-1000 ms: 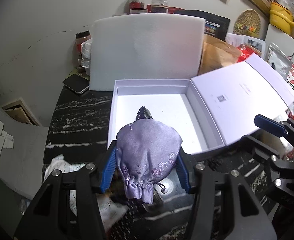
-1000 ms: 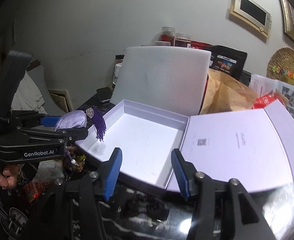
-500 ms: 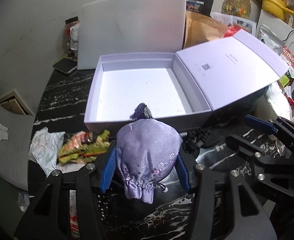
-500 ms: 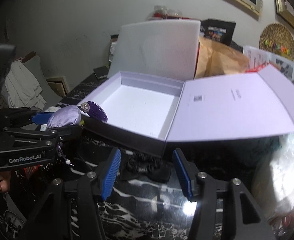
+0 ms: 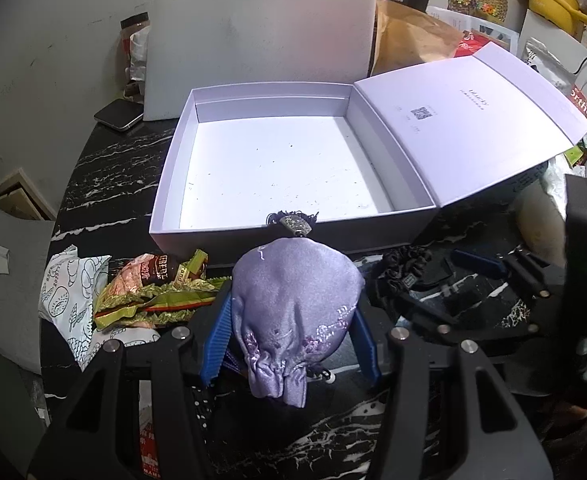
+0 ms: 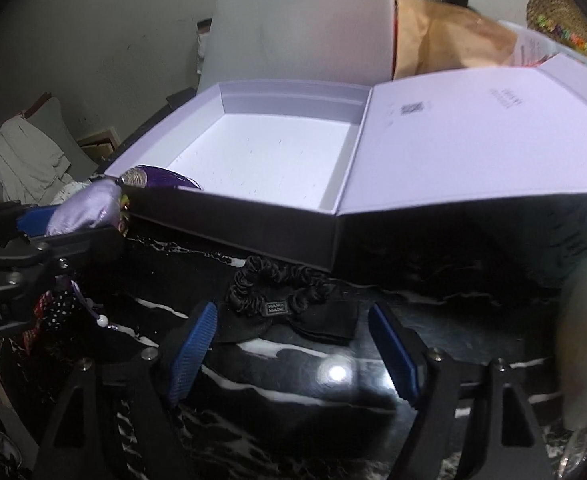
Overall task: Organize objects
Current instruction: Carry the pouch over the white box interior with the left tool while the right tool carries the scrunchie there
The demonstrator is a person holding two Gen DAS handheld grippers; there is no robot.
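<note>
My left gripper (image 5: pixel 289 336) is shut on a lilac satin pouch (image 5: pixel 293 304) with a purple tassel, held just in front of the near wall of an open white box (image 5: pixel 293 228). The box is empty, its lid (image 5: pixel 469 120) folded out to the right. In the right wrist view the pouch (image 6: pixel 85 208) sits at the box's left corner (image 6: pixel 229 220). My right gripper (image 6: pixel 293 344) is open and empty, low over the black marble table, with a black scrunchie (image 6: pixel 277 288) on a black cloth just ahead of its fingers.
Snack wrappers (image 5: pixel 153 292) and a printed paper bag (image 5: pixel 69 300) lie left of the pouch. A white foam board (image 5: pixel 261 32) stands behind the box, a phone (image 5: pixel 119 114) beside it. A brown paper bag (image 5: pixel 413 36) and clutter fill the back right.
Both grippers have pulled back from the box and dropped lower toward the table. The pouch stays in the left gripper. The scrunchie has come close before the right gripper.
</note>
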